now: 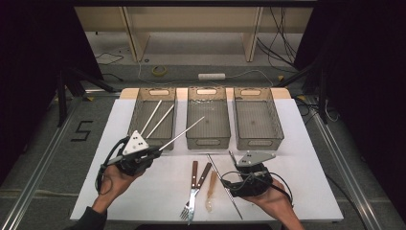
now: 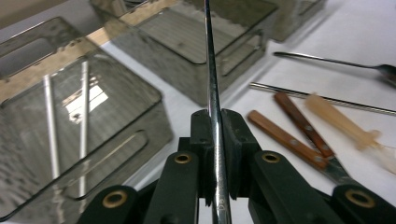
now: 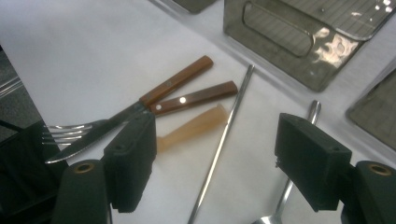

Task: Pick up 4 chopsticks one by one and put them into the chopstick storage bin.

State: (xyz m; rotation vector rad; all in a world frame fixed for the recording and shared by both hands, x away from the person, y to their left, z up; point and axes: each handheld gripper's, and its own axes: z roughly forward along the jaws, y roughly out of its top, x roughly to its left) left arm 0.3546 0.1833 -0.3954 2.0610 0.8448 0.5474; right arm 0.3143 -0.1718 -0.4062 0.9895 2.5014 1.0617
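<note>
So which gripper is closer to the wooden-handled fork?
Right. The right gripper hovers just right of the wooden-handled fork; the left gripper is farther off, holding a metal rod.

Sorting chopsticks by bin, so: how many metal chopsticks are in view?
4: two in the left bin, one clamped in the left gripper, one on the table. None seem hidden.

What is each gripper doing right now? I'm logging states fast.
Left gripper: closed on a metal chopstick.
Right gripper: open, holding nothing, above the table.

floor: roll of yellow tape [image 1: 160, 70] | white power strip [image 1: 211, 76] | "5" marking [image 1: 82, 130] | wooden shelf legs [image 1: 133, 29]
</note>
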